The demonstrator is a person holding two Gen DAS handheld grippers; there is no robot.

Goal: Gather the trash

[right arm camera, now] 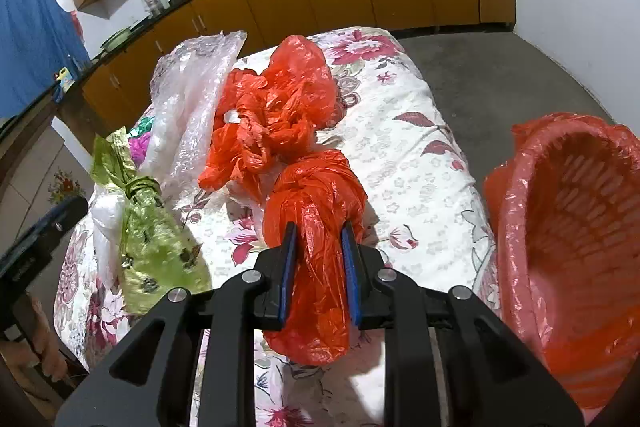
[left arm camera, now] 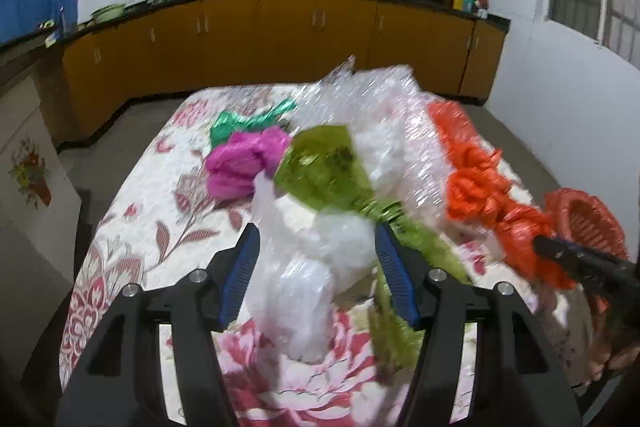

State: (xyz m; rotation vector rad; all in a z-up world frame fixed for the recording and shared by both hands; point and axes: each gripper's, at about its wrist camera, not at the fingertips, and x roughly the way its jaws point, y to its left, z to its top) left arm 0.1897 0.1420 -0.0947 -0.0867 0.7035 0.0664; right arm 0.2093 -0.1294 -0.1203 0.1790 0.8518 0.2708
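Clamping one orange bag (right arm camera: 316, 267), right gripper (right arm camera: 319, 231) beside one basket (right arm camera: 516, 211).

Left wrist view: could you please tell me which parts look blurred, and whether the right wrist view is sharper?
Left wrist view: the white plastic bag and green foil wrapper smear with motion; right wrist view: the orange plastic bag is crisp, the wrapper slightly soft.

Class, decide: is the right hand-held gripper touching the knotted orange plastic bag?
Touching. The right wrist view shows the right hand-held gripper with both blue pads pressing the knotted orange plastic bag.
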